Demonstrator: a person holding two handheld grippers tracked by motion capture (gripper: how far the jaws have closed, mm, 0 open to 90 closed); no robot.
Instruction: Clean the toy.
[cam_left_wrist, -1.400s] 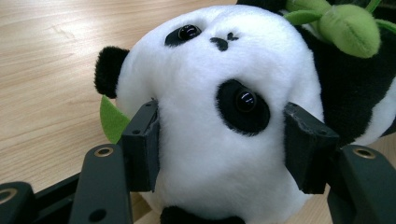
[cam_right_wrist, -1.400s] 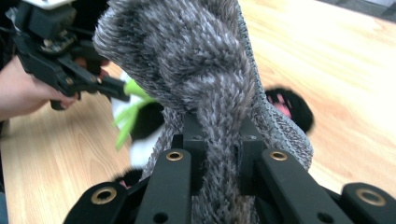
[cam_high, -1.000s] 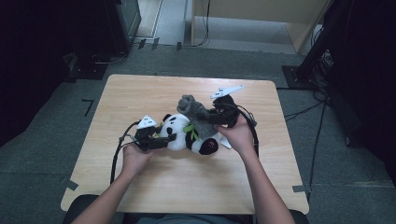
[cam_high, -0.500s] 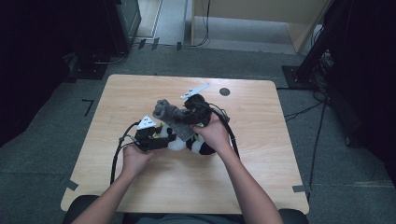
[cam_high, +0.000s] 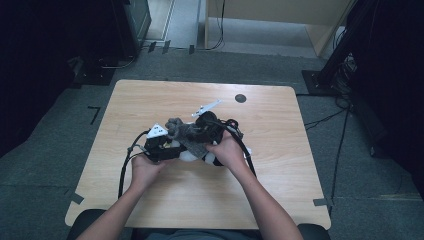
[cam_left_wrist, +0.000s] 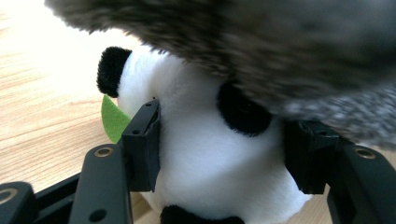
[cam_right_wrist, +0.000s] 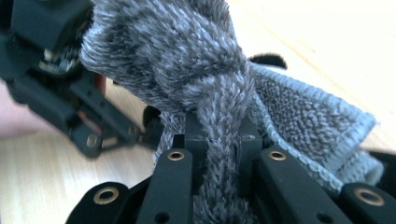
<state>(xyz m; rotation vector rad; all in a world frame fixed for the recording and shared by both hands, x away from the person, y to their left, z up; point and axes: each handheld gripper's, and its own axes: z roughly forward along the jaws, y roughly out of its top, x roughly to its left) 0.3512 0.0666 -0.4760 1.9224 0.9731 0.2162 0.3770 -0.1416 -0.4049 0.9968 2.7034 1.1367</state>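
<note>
A black-and-white panda plush (cam_left_wrist: 201, 154) with a green felt leaf (cam_left_wrist: 112, 119) lies on the wooden table (cam_high: 280, 190), and its white body (cam_high: 186, 156) shows between the two hands. My left gripper (cam_high: 170, 148) is shut on it. Both pads (cam_left_wrist: 144, 140) press into its white fur, and the jaws have just closed slightly tighter. A grey knitted scarf (cam_right_wrist: 187, 60) hangs over the panda from above. My right gripper (cam_right_wrist: 219, 135) is shut on a bunched strand of that scarf (cam_high: 180, 131), right beside the left gripper (cam_right_wrist: 56, 84).
A small black round mark (cam_high: 240, 98) sits on the table toward the far side. Black cables (cam_high: 122, 172) trail from both grippers across the table's near half. Dark equipment and stands surround the table on the floor.
My right gripper has carried the grey scarf leftward and a little down, from the panda's right side to over it, close against the left gripper. The left hand has stayed put.
</note>
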